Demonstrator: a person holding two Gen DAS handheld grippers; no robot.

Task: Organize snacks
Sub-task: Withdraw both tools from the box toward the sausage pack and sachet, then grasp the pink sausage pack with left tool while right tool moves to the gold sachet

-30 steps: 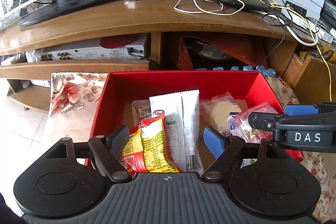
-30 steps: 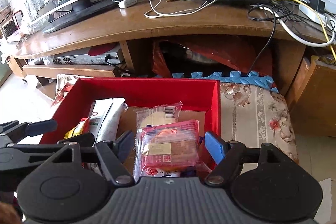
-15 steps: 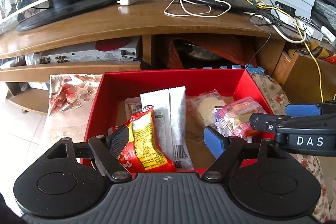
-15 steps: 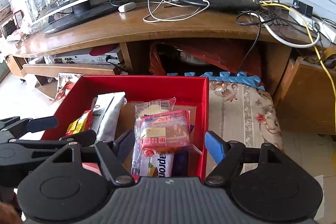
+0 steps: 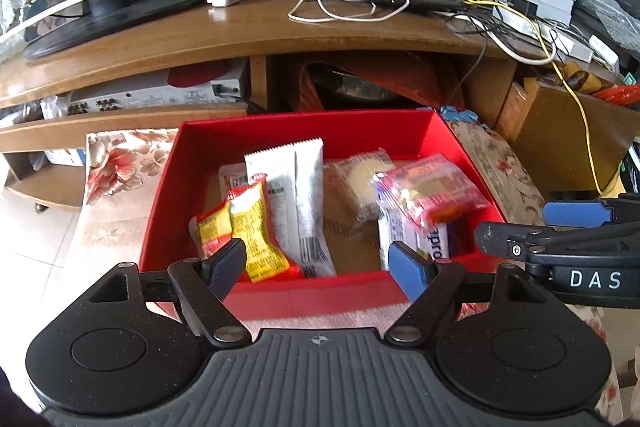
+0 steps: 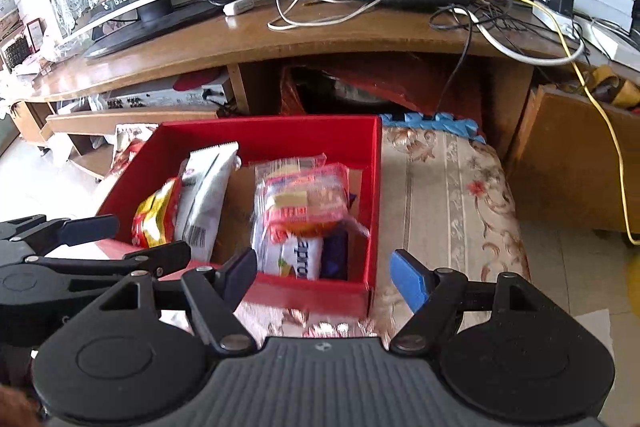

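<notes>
Both grippers hang just short of the red box's near wall, and neither has anything in it. Left gripper stands spread wide, its dark pad in line with the yellow-and-red packets and its blue pad in line with the purple-and-white pack, nothing between them but air. Right gripper is likewise spread and bare, and it shows at the right edge of the left wrist view, close beside its partner.

Ahead of the left gripper, inside the red box, the snacks lie roughly in a row. Farthest left are the yellow-and-red packets, leaning against the white sachet with a barcode at its near end. Past a bare patch of cardboard floor sits a clear-wrapped round cake, and over it and to the right a pink-wrapped biscuit pack rests on top of the purple-and-white pack, slightly tilted. The box itself rests on a floral cushion, which stretches off to the right of the right gripper with no snack on it.

My judgement is that the packing step is finished or very nearly so: every snack I can see is in the box. If more is wanted, the next move would be to square up the tilted pink pack, reaching in over the near wall with the right gripper and closing on its short edges without crushing the cake beneath.
</notes>
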